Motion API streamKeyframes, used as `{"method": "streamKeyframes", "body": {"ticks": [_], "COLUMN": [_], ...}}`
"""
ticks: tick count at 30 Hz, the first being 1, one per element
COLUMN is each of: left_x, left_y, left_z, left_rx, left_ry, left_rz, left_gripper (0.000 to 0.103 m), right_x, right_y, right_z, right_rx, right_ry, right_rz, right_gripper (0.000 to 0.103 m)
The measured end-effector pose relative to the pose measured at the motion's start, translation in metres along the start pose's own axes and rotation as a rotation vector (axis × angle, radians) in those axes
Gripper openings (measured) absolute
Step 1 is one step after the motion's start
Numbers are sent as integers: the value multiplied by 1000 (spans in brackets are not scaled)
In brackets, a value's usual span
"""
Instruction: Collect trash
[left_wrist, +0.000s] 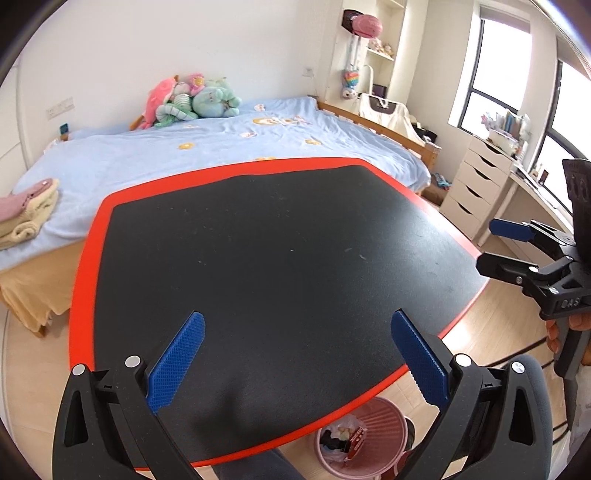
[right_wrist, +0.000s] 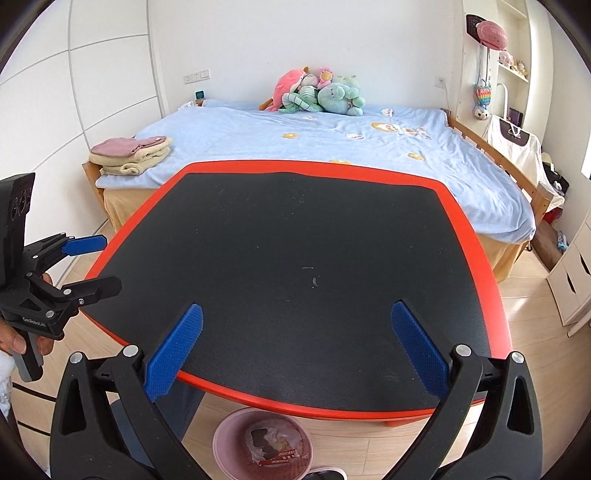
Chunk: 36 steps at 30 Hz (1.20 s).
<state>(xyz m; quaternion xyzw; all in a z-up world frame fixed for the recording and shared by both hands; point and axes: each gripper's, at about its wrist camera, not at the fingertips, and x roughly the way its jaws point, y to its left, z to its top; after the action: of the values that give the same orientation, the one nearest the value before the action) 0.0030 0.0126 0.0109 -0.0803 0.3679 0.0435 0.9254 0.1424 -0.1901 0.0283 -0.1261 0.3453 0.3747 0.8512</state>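
Observation:
A pink waste bin (left_wrist: 384, 424) stands on the floor under the near edge of the table, holding wrappers and a red packet; it also shows in the right wrist view (right_wrist: 229, 439). The black table top with a red rim (left_wrist: 88, 258) carries no visible trash, as also shows in the right wrist view (right_wrist: 476, 236). My left gripper (left_wrist: 297, 328) is open and empty above the near table edge; it also shows at the left of the right wrist view (right_wrist: 110, 264). My right gripper (right_wrist: 297, 314) is open and empty; it also shows at the right of the left wrist view (left_wrist: 484, 247).
A bed with a blue cover (left_wrist: 207, 147) lies behind the table, with plush toys (left_wrist: 192, 99) and folded towels (right_wrist: 133, 151) on it. White drawers (left_wrist: 476, 184) and a desk stand at the right by the window. A grey chair seat (left_wrist: 535, 380) is near the bin.

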Motion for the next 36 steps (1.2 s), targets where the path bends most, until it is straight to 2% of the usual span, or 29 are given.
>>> {"method": "streamKeyframes", "body": {"ticks": [5, 36], "left_x": [-1, 0], "left_y": [-1, -7], "left_z": [1, 1], "left_rx": [1, 8], "left_ry": [-8, -5], "left_rz": [16, 7], "left_gripper": [97, 97], "right_x": [2, 7], "right_y": [1, -2], "right_z": [0, -1], "right_rx": [0, -2], "right_ry": [3, 11], "right_rz": [4, -4], "right_gripper": [100, 100]}}
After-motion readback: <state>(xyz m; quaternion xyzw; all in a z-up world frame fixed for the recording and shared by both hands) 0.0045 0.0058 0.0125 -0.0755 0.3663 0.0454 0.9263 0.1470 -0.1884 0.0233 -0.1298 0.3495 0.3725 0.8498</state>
